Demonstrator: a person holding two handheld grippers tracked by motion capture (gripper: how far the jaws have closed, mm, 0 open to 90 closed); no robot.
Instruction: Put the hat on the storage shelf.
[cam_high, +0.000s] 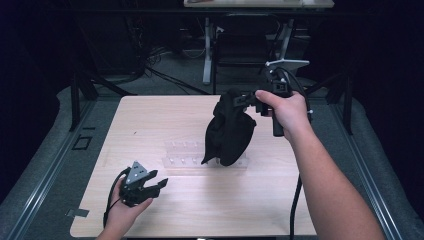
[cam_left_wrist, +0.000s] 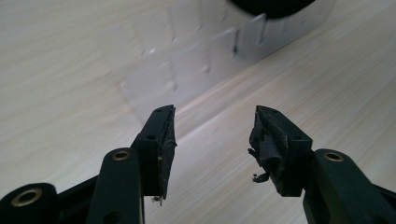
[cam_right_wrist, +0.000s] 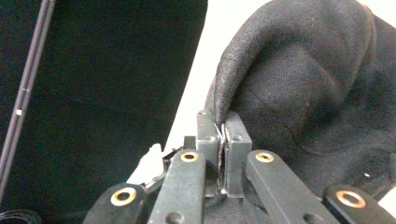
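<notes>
A black cloth bag (cam_high: 229, 131) hangs above the middle of the table, its lower end over a clear plastic rack (cam_high: 182, 153). My right gripper (cam_high: 239, 100) is shut on the bag's top edge and holds it up; in the right gripper view the two pads pinch a fold of the black cloth (cam_right_wrist: 299, 88). My left gripper (cam_high: 159, 183) is low over the table's front left, open, with nothing between its fingers. In the left gripper view the open jaws point at the clear rack (cam_left_wrist: 196, 65), with the bag's bottom (cam_left_wrist: 271, 5) at the top edge.
The light wooden table (cam_high: 150, 120) sits on a grey mat. Behind it are a chair (cam_high: 240, 45), desk legs and cables on the floor. A cable (cam_high: 295, 200) trails from the right gripper along the forearm.
</notes>
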